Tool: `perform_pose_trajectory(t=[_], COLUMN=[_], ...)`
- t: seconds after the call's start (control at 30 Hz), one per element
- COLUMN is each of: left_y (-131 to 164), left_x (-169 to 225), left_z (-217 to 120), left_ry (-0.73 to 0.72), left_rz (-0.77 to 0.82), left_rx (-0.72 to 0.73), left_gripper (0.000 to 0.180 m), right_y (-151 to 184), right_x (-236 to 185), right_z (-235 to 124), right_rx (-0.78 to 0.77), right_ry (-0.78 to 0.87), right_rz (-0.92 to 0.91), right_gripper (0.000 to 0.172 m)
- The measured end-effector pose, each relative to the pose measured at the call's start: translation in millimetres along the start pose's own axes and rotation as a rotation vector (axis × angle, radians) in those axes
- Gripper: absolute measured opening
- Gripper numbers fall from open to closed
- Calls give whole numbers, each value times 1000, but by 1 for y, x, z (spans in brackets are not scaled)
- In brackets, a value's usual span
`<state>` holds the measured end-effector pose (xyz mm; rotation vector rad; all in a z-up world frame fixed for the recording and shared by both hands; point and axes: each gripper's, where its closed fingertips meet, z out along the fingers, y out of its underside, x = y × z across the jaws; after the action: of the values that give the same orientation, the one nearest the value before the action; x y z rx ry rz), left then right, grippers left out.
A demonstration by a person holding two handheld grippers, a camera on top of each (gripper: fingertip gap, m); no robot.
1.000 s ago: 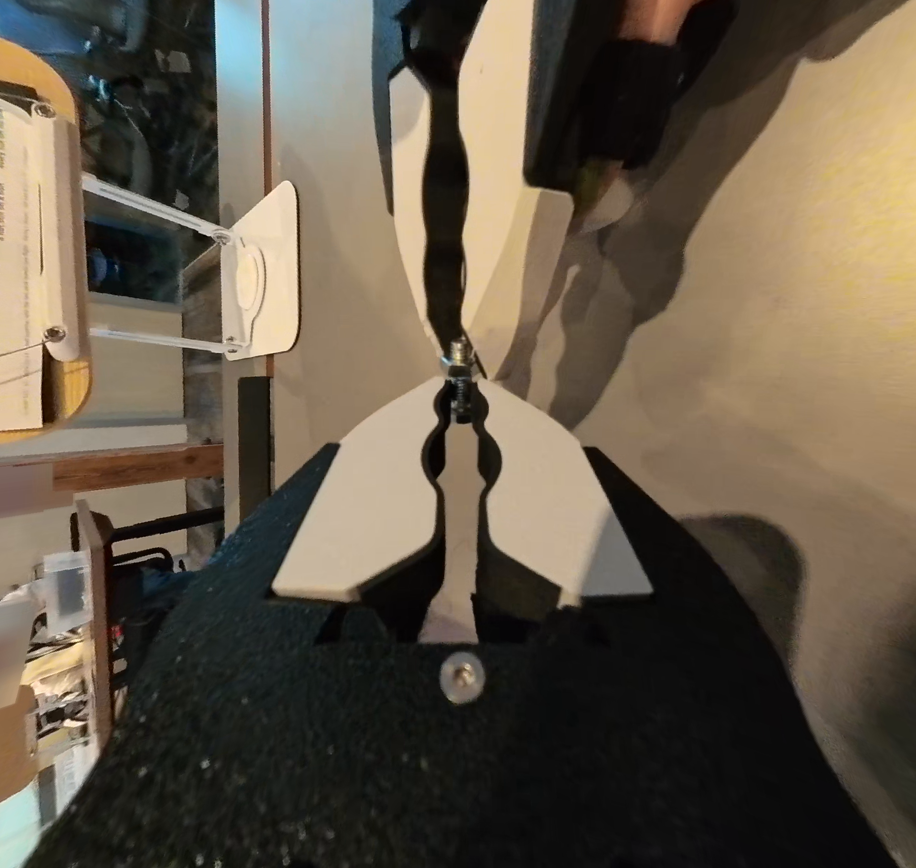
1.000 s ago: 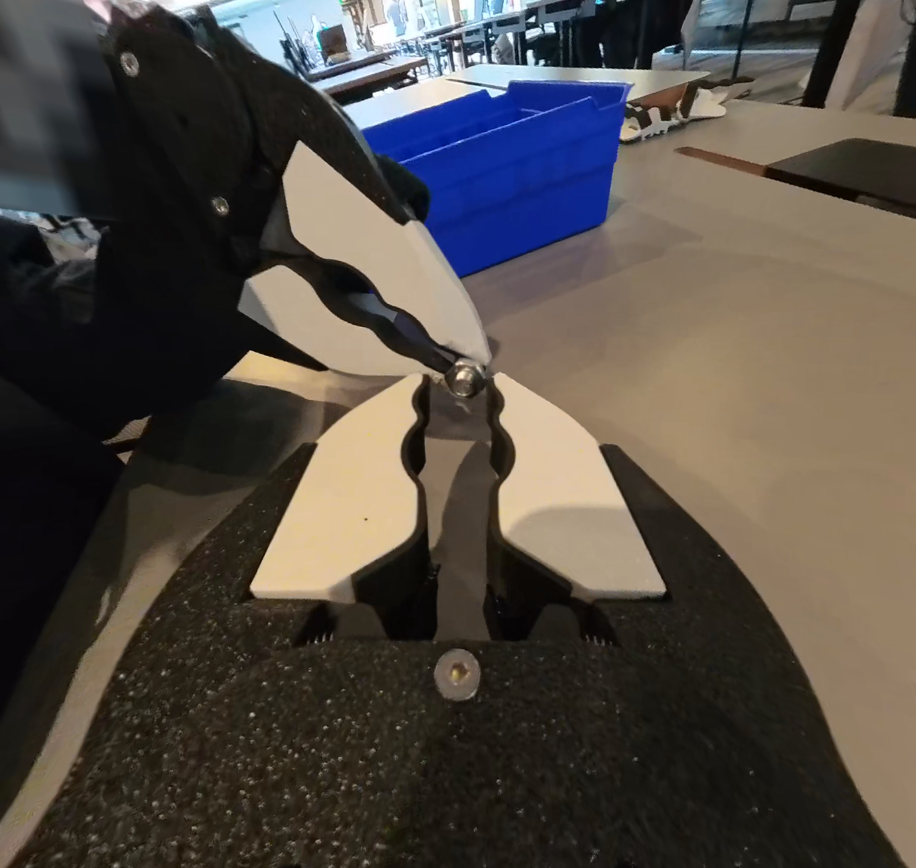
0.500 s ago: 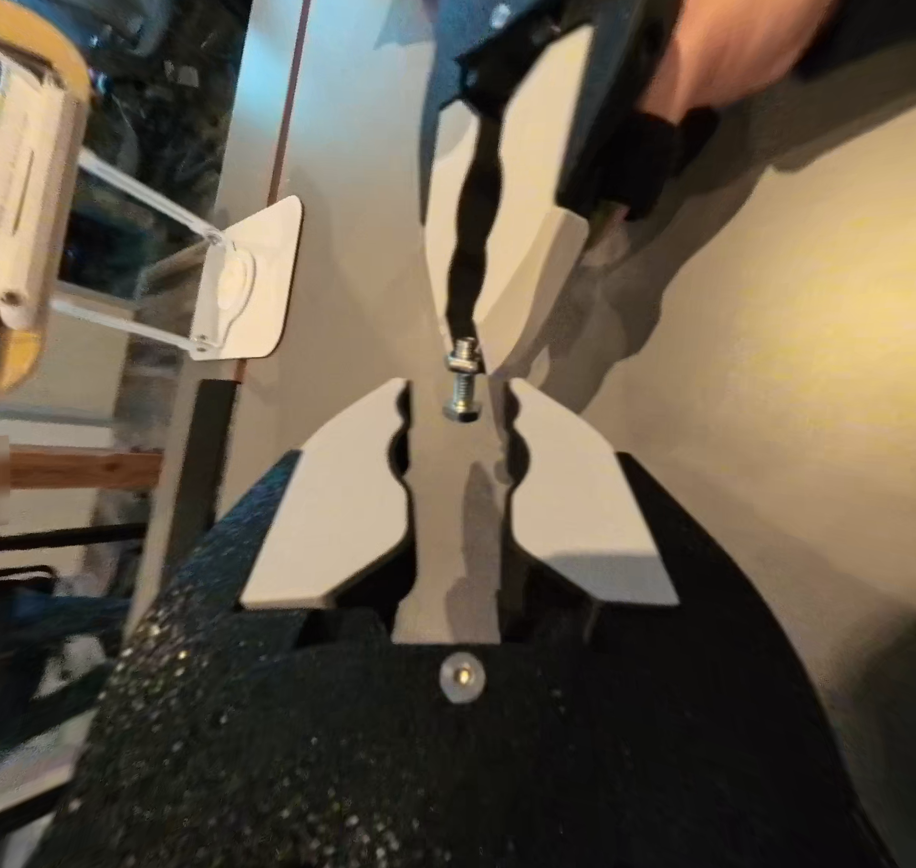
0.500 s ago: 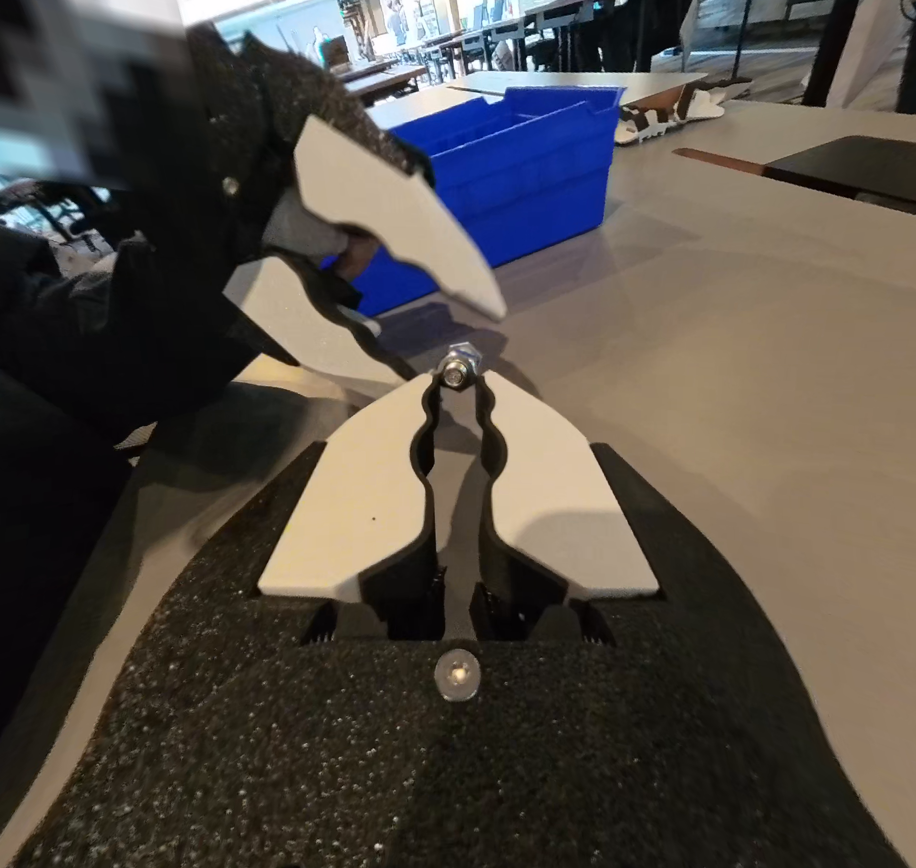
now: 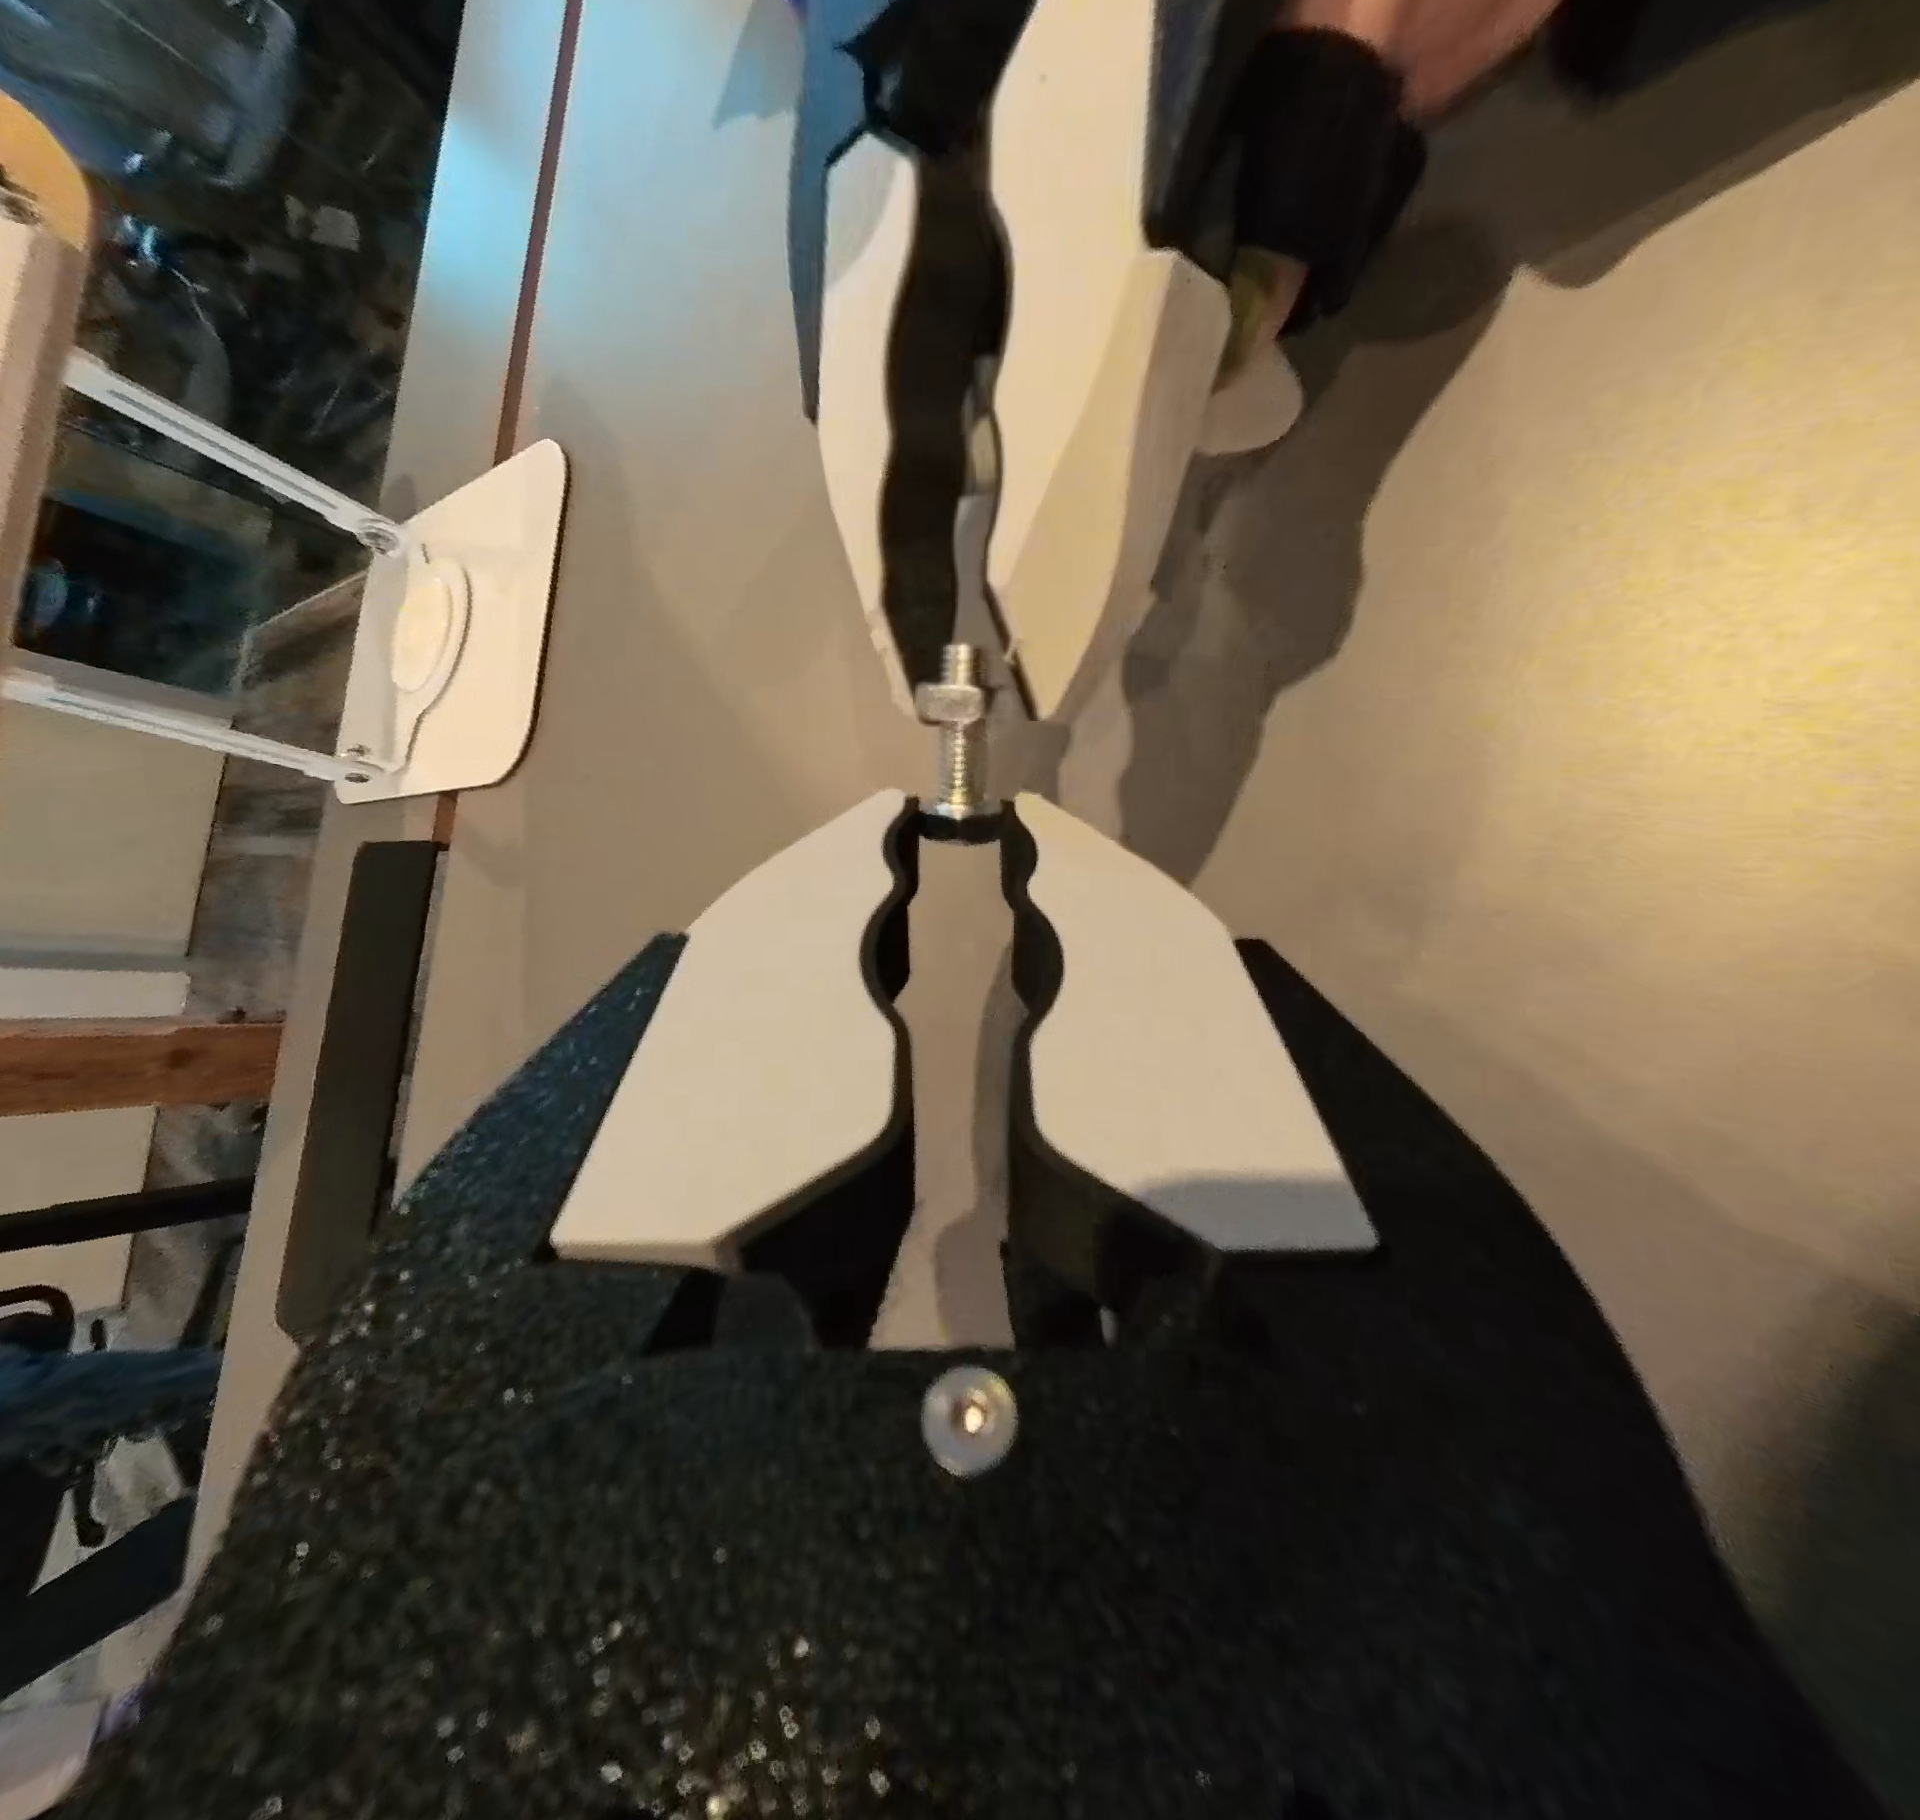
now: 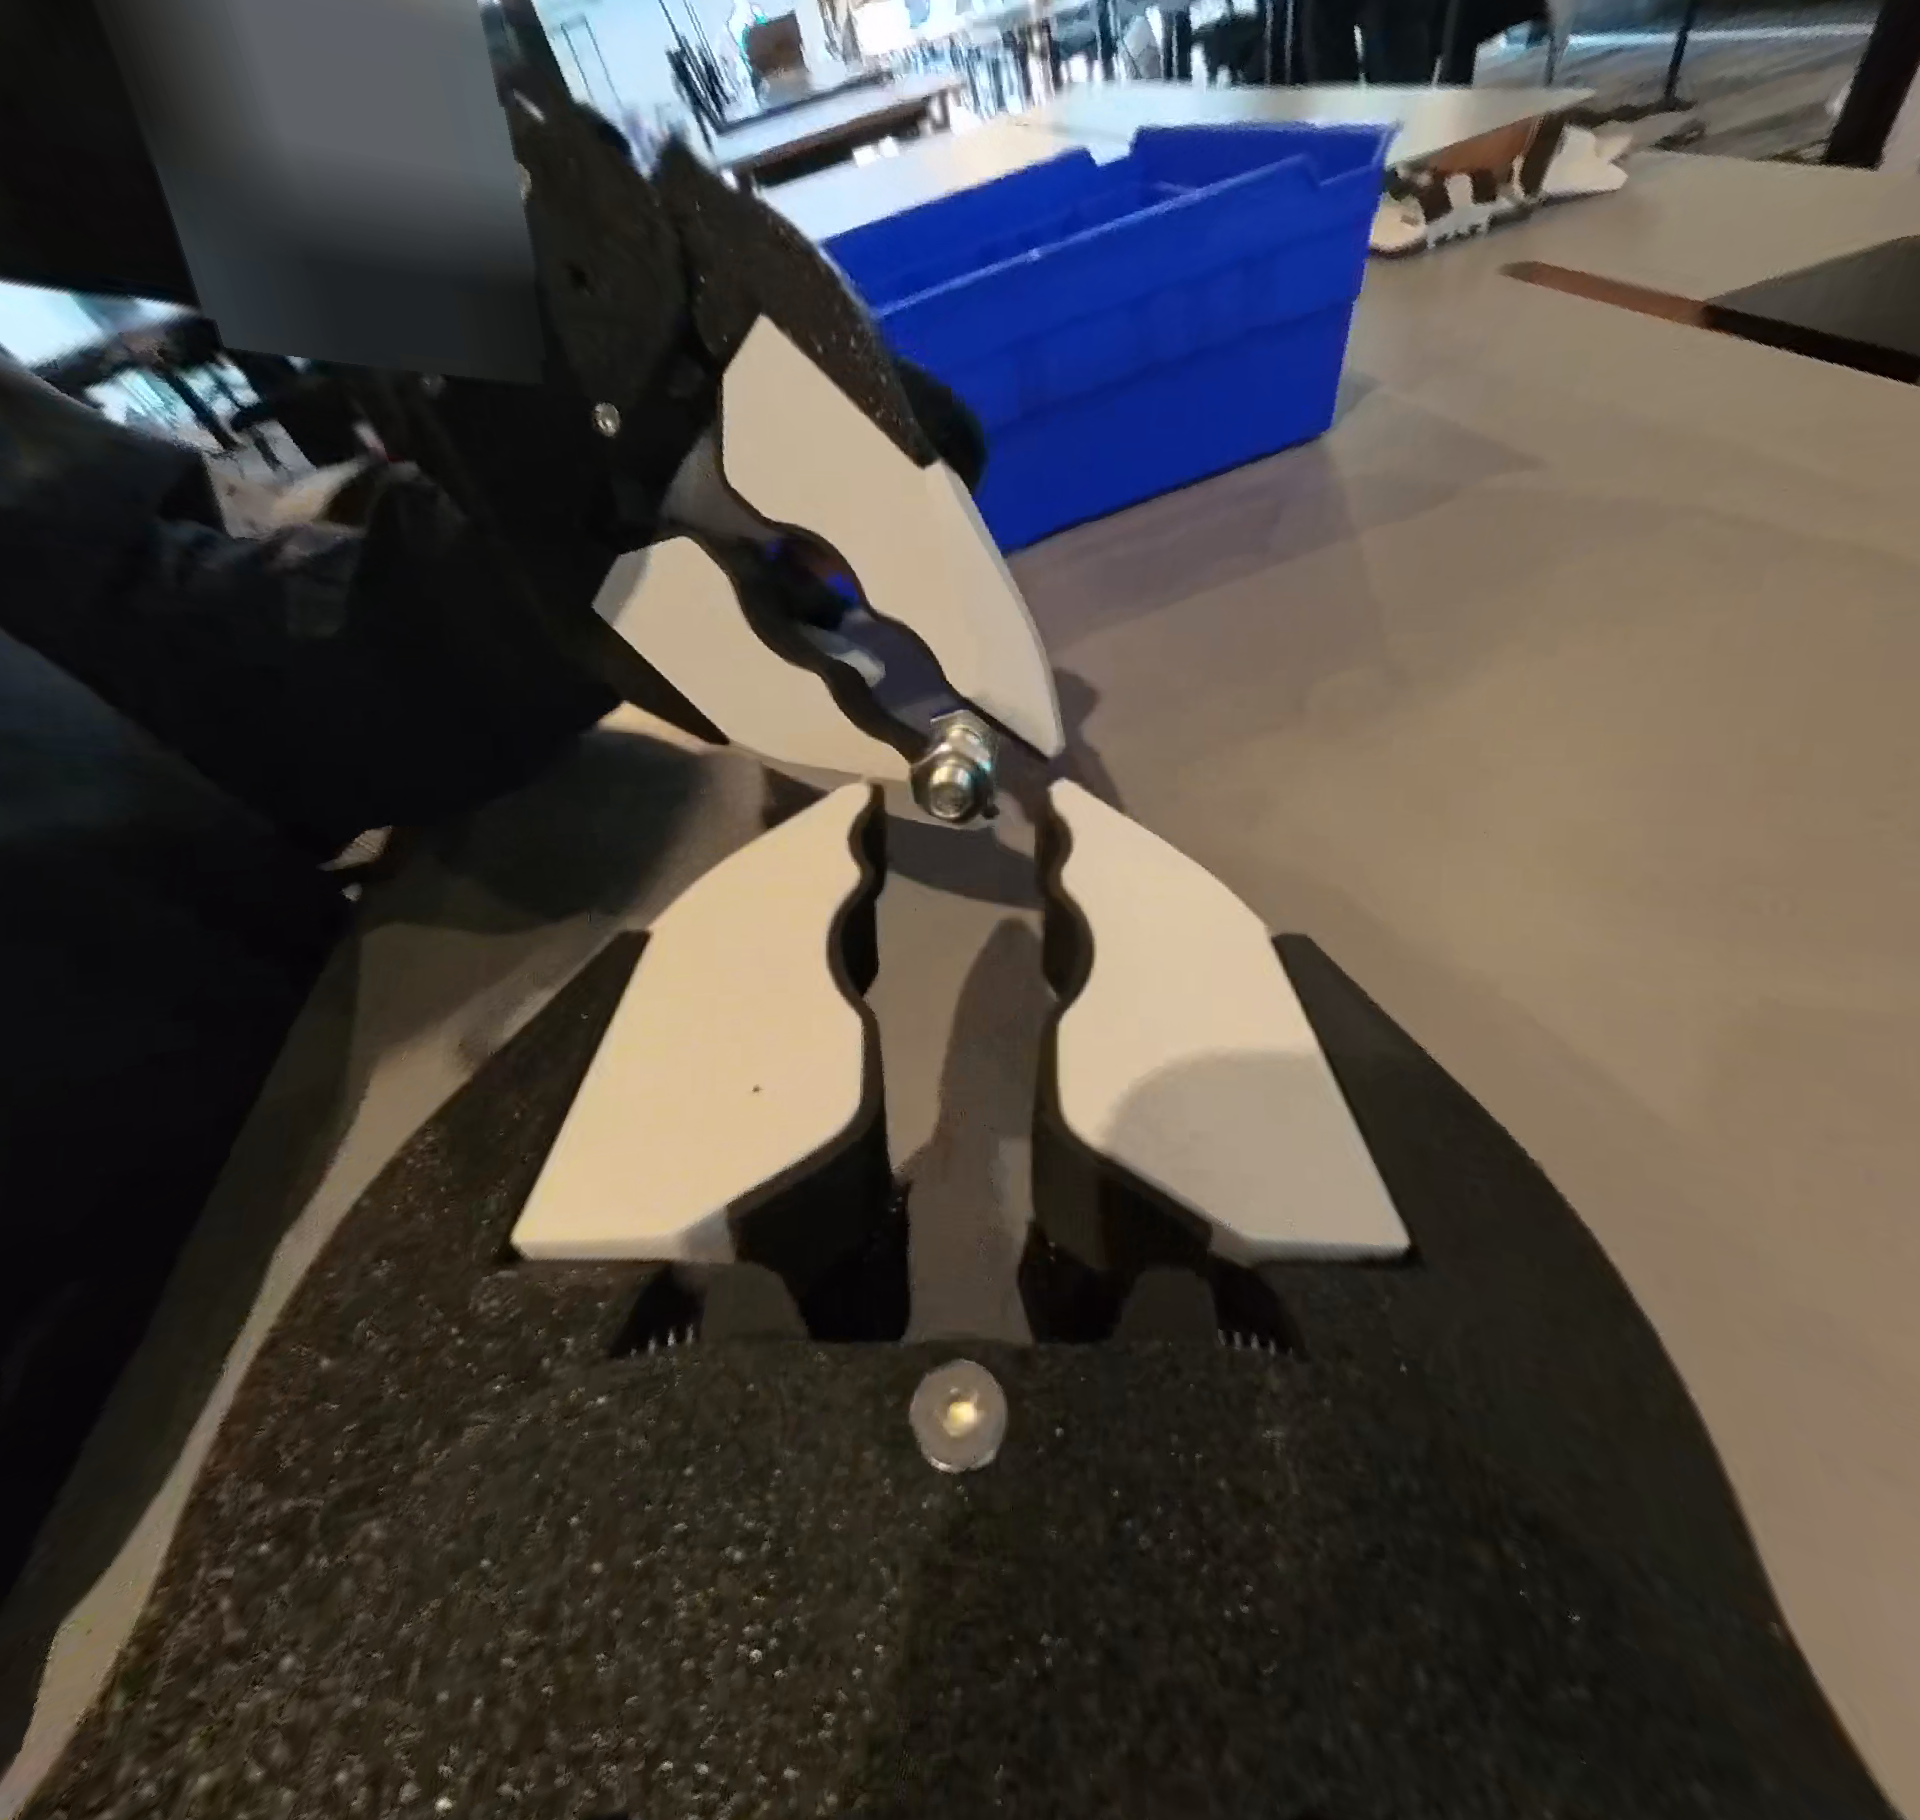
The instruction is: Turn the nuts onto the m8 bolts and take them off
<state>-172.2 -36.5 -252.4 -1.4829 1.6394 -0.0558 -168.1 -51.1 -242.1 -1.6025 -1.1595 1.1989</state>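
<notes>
A silver bolt (image 5: 958,773) with a hex nut (image 5: 949,705) partway along its thread is held in the air over the grey table (image 5: 1558,731). My left gripper (image 5: 956,816) is shut on the bolt's head, and the thread points away from it. My right gripper (image 5: 961,684) faces it from the far side, and its fingers stand open on either side of the nut. In the right wrist view my right gripper (image 6: 958,804) is open. A gap shows between each pad and the nut (image 6: 947,787). The left gripper (image 6: 977,736) comes in there from the upper left with the bolt.
A blue bin (image 6: 1122,336) stands on the table behind the grippers. A dark mat (image 6: 1849,305) lies at the far right. A white stand plate (image 5: 457,617) sits at the table's edge on the left. A person's hand (image 5: 1403,4) holds the right gripper. My left and right fingertips are right by each other.
The left gripper let go of the bolt's thread while the right held the nut, then shut again on the bolt's head. The right gripper has now opened off the nut.
</notes>
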Motion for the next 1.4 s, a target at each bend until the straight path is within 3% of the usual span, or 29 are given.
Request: perform_pose_trajectory(t=[0.23, 0.33, 0.43, 0.67, 0.87, 1.17, 1.27, 1.4], left_y=[12, 14, 15, 20, 21, 21, 21, 21], left_x=[15, 20, 24, 34, 36, 37, 37, 37], left_z=[18, 22, 26, 34, 35, 35, 35, 35], left_ry=[72, 109, 127, 171, 188, 180, 181, 180], left_rz=[-44, -70, -77, -98, -121, -143, -147, -143], left_rx=[-7, 3, 10, 35, 54, 62, 63, 63], left_gripper=[14, 14, 14, 14, 14, 14, 14, 14], right_y=[22, 10, 9, 54, 58, 29, 37, 53], right_x=[-1, -14, -3, 13, 8, -15, 6, 14], right_z=[6, 8, 2, -1, 4, 11, 0, -5], right_rx=[-177, -123, -152, -396, -414, -245, -320, -394], right_ry=[42, 8, 136, 144, 114, 55, 150, 155], right_rz=[-98, -194, -303, -171, -175, -338, -299, -206], right_gripper=[33, 32, 32, 36, 33, 29, 29, 29])
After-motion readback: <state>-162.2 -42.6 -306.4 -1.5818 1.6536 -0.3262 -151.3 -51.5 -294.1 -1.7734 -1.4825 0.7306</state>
